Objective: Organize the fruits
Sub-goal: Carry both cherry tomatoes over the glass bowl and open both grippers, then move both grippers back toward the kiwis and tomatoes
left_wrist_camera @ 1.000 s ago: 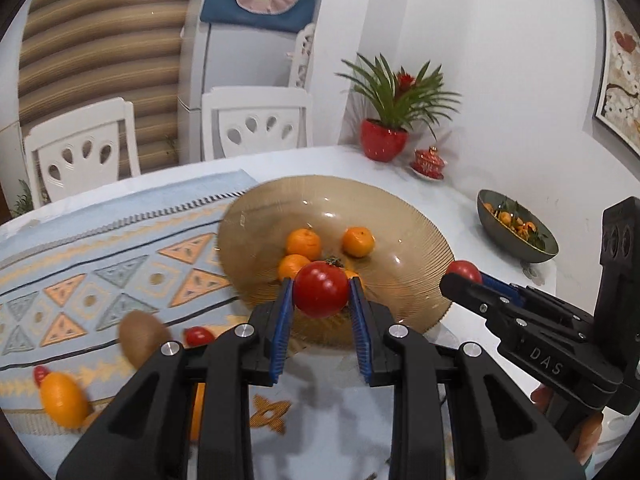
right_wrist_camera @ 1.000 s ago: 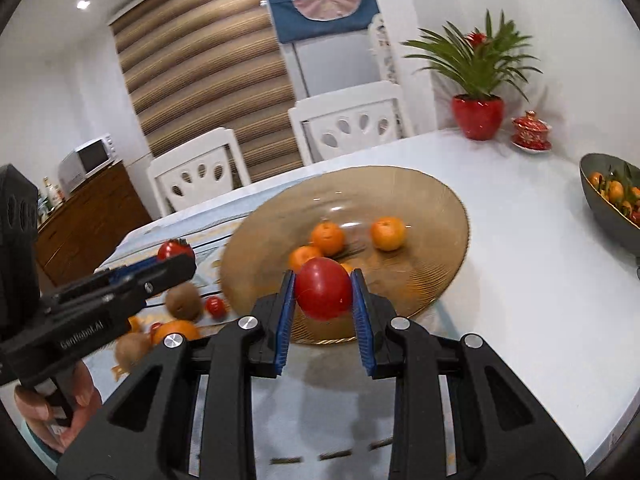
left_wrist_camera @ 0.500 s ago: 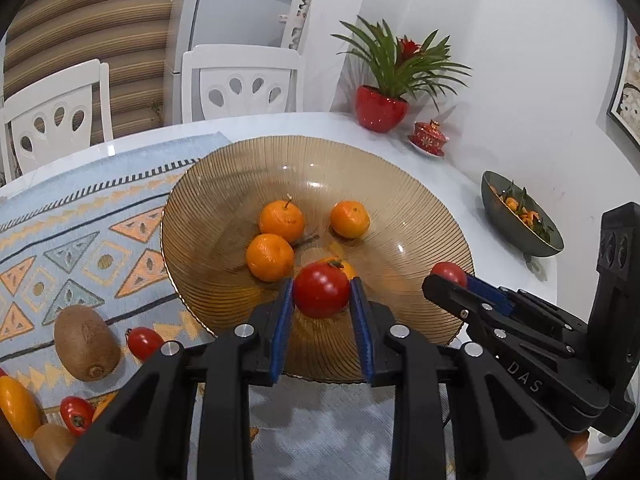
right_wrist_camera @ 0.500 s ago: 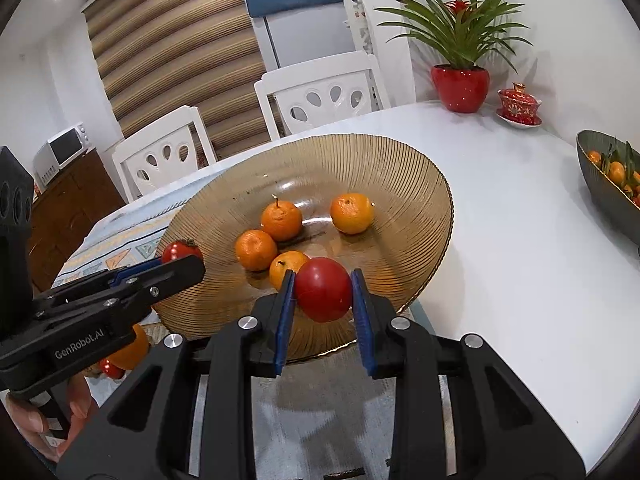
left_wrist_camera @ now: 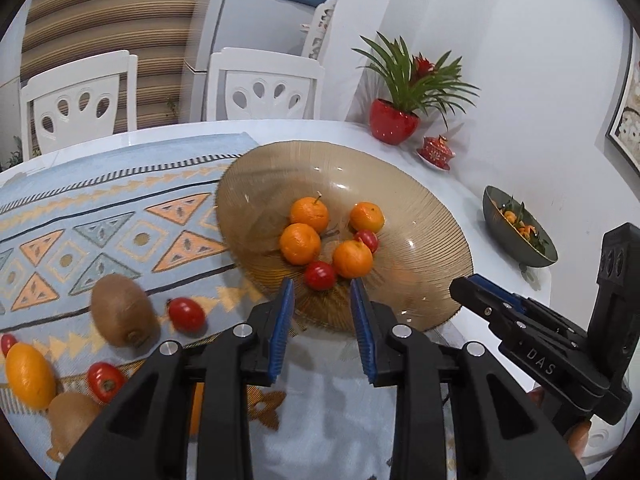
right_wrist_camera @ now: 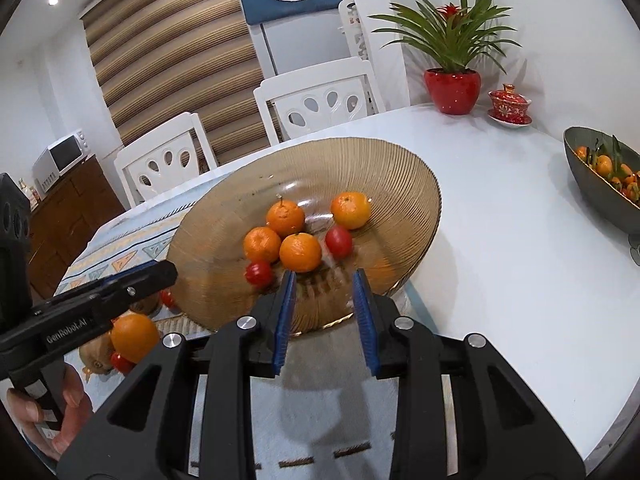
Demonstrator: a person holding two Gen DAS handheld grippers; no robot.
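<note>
A ribbed amber glass bowl (left_wrist_camera: 420,216) (right_wrist_camera: 400,176) holds several mandarins and two red tomatoes (left_wrist_camera: 319,275) (left_wrist_camera: 366,240), also in the right wrist view (right_wrist_camera: 259,273) (right_wrist_camera: 338,241). My left gripper (left_wrist_camera: 322,300) is open and empty just above the bowl's near rim. My right gripper (right_wrist_camera: 323,296) is open and empty over the near rim too. Each gripper shows in the other's view (left_wrist_camera: 480,292) (right_wrist_camera: 152,276). On the patterned mat (left_wrist_camera: 100,216) lie kiwis (left_wrist_camera: 120,310), small tomatoes (left_wrist_camera: 186,314) and an orange fruit (left_wrist_camera: 28,374).
A dark bowl of small oranges (left_wrist_camera: 520,228) (right_wrist_camera: 600,172) stands at the right. A red potted plant (left_wrist_camera: 394,120) and a red lidded cup (left_wrist_camera: 436,150) stand at the back. White chairs (left_wrist_camera: 264,84) line the far side of the white table (right_wrist_camera: 520,260).
Both grippers opened and let go of their tomatoes, which now lie in the bowl beside the mandarins. Both grippers pulled back a little toward the near rim.
</note>
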